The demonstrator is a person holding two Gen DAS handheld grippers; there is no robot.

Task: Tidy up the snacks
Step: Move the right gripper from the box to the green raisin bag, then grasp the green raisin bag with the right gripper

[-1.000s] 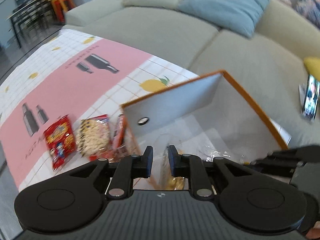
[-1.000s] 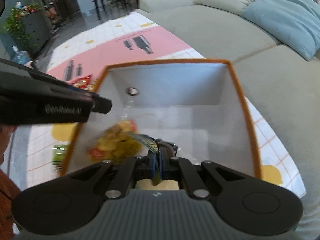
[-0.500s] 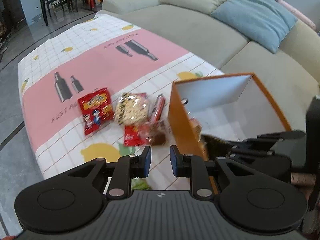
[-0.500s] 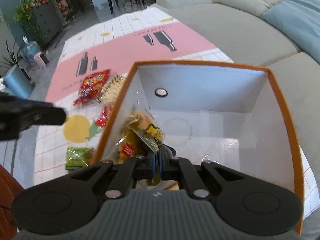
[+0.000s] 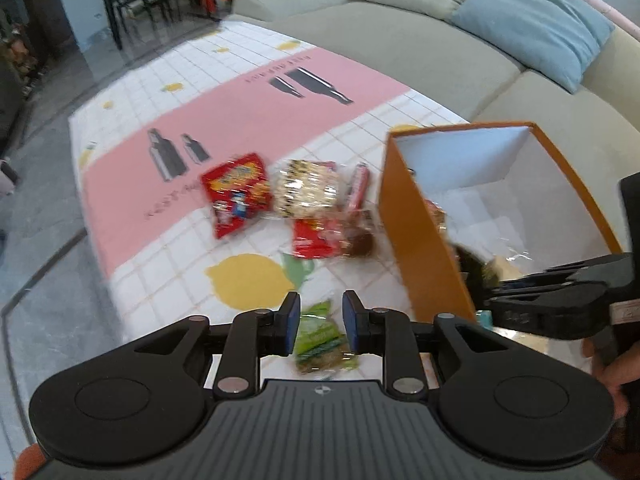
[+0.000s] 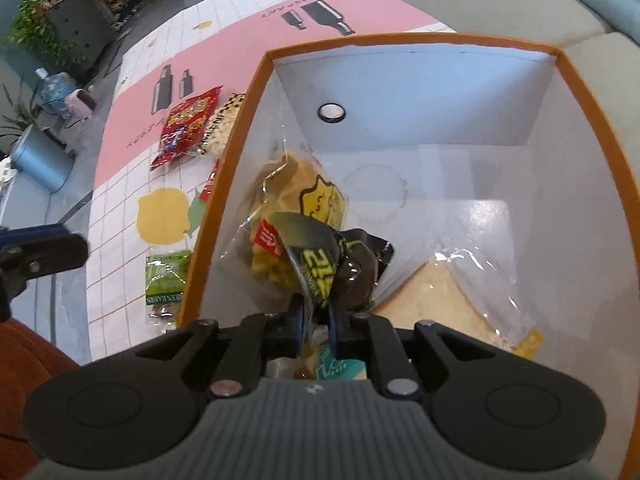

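My left gripper [image 5: 320, 320] hovers over the table, its jaws opening with nothing between the pads. A green raisin packet [image 5: 320, 332] lies on the cloth right beneath it. To the right stands the orange box [image 5: 424, 240] with white walls. My right gripper [image 6: 317, 312] reaches down inside the box [image 6: 240, 160]. Its jaws are opening, and the edge of a black-and-yellow packet [image 6: 320, 268] hangs loose between the parted pads. A yellow snack bag [image 6: 304, 200] and a wrapped sandwich [image 6: 440, 304] lie in the box.
Left of the box lie a red snack bag [image 5: 236, 192], a pale popcorn-like bag [image 5: 308, 188], a red stick [image 5: 358, 186] and a red packet [image 5: 316, 236]. The pink-and-white tablecloth [image 5: 240, 120] stretches beyond. A grey sofa [image 5: 400, 40] runs behind the table.
My left gripper swung left from over the box to above the green packet, and its jaws widened. My right gripper sank deeper into the box and its pads parted from the black-and-yellow packet.
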